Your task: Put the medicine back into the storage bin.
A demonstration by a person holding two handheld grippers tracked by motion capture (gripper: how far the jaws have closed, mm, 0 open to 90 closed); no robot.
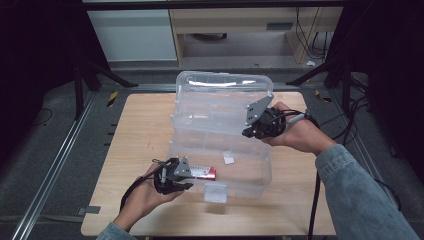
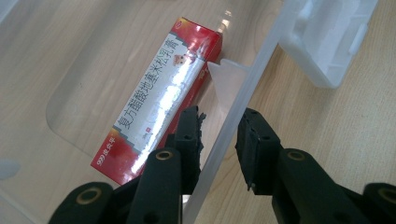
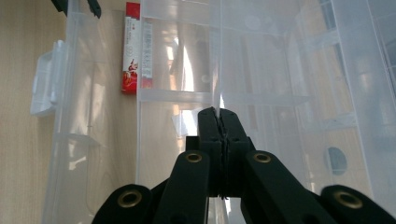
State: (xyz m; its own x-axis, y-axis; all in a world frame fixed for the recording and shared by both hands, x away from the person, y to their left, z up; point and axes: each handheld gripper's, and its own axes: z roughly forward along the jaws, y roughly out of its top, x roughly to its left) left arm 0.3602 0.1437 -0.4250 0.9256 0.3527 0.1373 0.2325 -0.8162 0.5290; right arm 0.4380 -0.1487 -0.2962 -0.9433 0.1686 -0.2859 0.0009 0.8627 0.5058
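Clear plastic storage box (image 1: 220, 145) mid-table, red medicine carton (image 1: 204, 173) inside. Left gripper (image 2: 219, 135) fingers straddling front wall without pressing; right gripper (image 3: 218, 122) fingers pinched on lid edge. Next, probably: swing lid closed, steadying base.

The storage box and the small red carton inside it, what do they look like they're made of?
The storage box looks like clear, glossy rigid plastic: the table's wood grain shows through its walls, and light glints off them. The red carton seems to be printed cardboard with a shiny coating, judging by its folded edges and the bright glare stripe along its white face.
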